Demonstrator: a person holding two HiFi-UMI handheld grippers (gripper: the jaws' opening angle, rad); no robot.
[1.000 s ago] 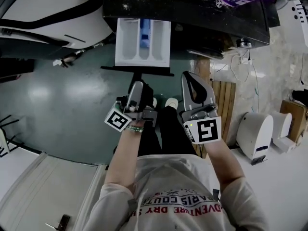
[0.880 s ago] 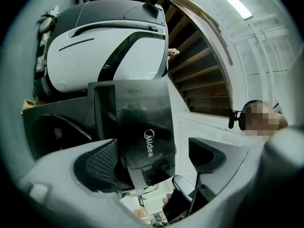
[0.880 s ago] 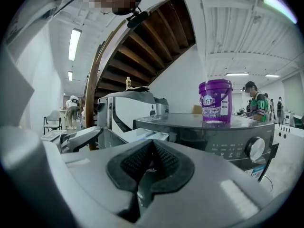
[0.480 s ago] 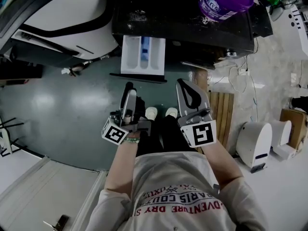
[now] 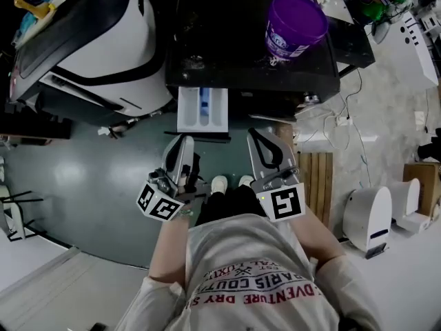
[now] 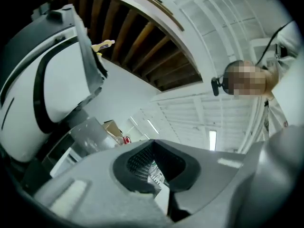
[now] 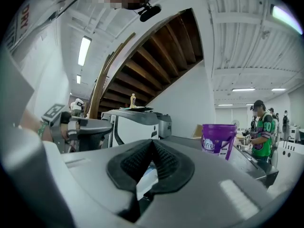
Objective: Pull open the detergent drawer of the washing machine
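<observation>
holding both tools up in front of me, i have my left hand-held gripper [image 5: 180, 145] with its jaws just closed together, nothing between them. my right hand-held gripper [image 5: 259, 138] is closed and empty too. the detergent drawer [image 5: 202, 109] stands pulled out of the washing machine [image 5: 227, 47] at 12 o'clock, apart from both. a purple bucket [image 5: 296, 23] sits on the machine's top at 1 o'clock.
</observation>
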